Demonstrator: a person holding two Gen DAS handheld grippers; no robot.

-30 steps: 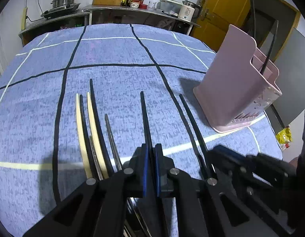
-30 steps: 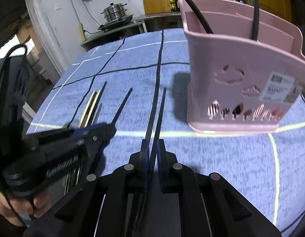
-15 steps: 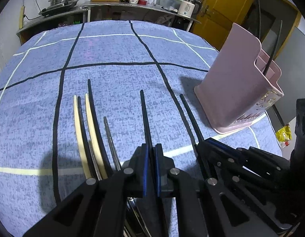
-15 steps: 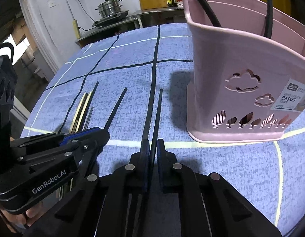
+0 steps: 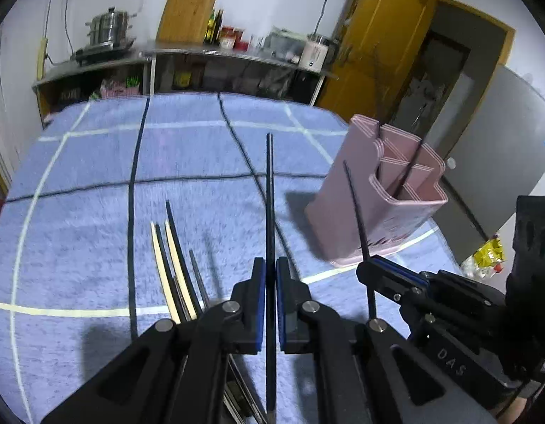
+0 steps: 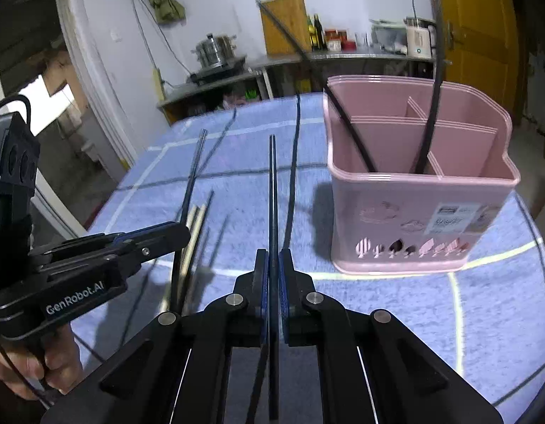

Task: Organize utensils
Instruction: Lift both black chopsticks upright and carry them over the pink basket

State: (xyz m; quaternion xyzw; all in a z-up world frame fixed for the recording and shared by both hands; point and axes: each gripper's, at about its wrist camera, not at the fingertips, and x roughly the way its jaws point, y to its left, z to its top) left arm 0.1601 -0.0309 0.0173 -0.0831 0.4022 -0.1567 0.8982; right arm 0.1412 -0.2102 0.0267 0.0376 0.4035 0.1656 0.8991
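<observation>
Item: two black chopsticks, one per gripper, both lifted clear of the blue cloth (image 5: 95, 194). My left gripper (image 5: 270, 275) pinches one chopstick (image 5: 269, 183); my right gripper (image 6: 273, 265), jaws just closed, pinches the other (image 6: 272, 183).

Risk: thin sticks may pivot or slip, missing the pink basket (image 6: 413, 212).

Right view alone shows the basket's compartments, two sticks already inside; left view shows the spare chopsticks (image 5: 173, 265) on the cloth more clearly.

Fuzzy cloth tablecloth (image 5: 95, 183) – smooth matt plastic basket (image 6: 413, 212)

I see a blue cloth (image 5: 95, 190) with black and white lines, a pink basket (image 6: 417, 219), black chopsticks (image 5: 270, 190) and pale yellow ones (image 5: 158, 258), and a yellow door (image 5: 374, 46).
</observation>
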